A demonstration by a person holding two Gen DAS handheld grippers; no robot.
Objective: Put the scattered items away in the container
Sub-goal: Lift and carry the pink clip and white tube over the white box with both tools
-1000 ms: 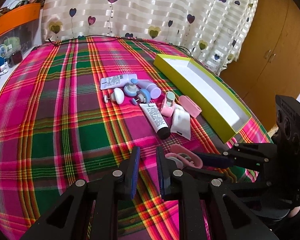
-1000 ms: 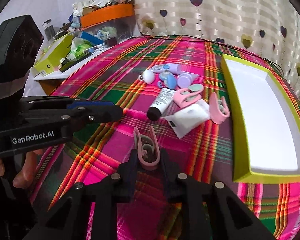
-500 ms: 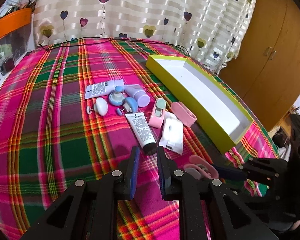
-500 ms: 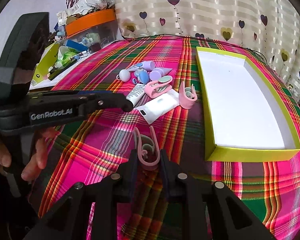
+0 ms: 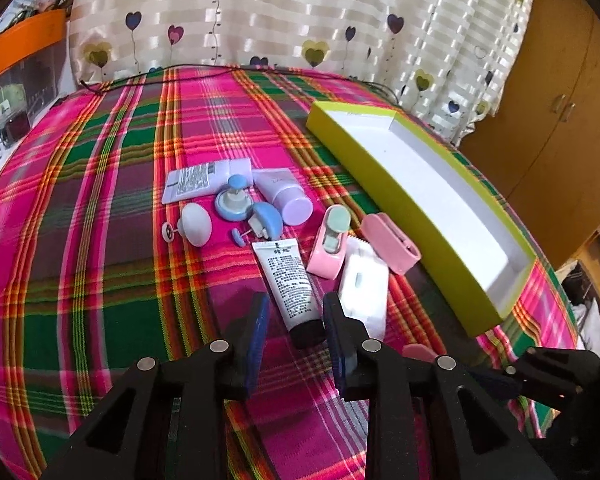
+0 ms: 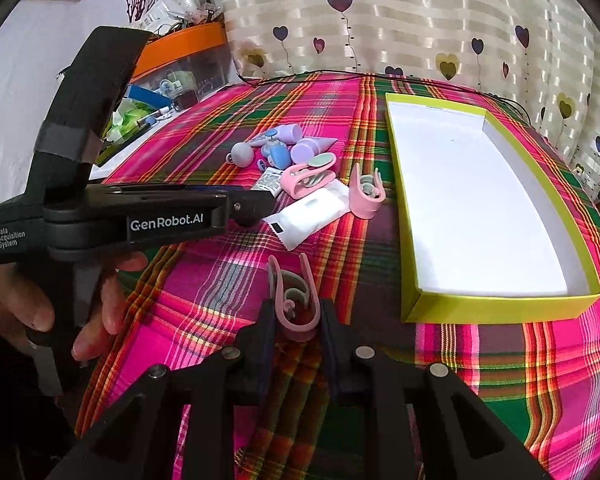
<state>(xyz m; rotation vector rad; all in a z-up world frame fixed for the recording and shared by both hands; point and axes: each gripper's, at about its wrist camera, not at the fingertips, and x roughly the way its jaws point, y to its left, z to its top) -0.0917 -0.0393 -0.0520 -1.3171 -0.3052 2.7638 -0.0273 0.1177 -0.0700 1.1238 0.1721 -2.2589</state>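
My right gripper (image 6: 294, 312) is shut on a pink clip (image 6: 294, 300) and holds it above the plaid cloth, left of the yellow-green box (image 6: 500, 304). The box is white inside and holds nothing; it also shows in the left wrist view (image 5: 396, 188). My left gripper (image 5: 296, 312) is open, its fingers on either side of the black cap end of a white tube (image 5: 288, 280). Beyond lie a white sachet (image 5: 362, 284), two pink clips (image 5: 328, 240) (image 5: 390, 242), a purple tube (image 5: 286, 196), a flat lilac tube (image 5: 204, 180), and white and blue knobs (image 5: 196, 224).
The plaid-covered table drops off at the near and right edges. A curtain with hearts hangs behind. A cluttered shelf with an orange-lidded bin (image 6: 180, 48) stands at the left. A wooden cabinet (image 5: 560, 120) is at the right. A black cable (image 5: 140, 76) runs along the far edge.
My left gripper moved forward to the white tube and opened around its cap end. My right gripper carried the pink clip right, nearer the box's front corner.
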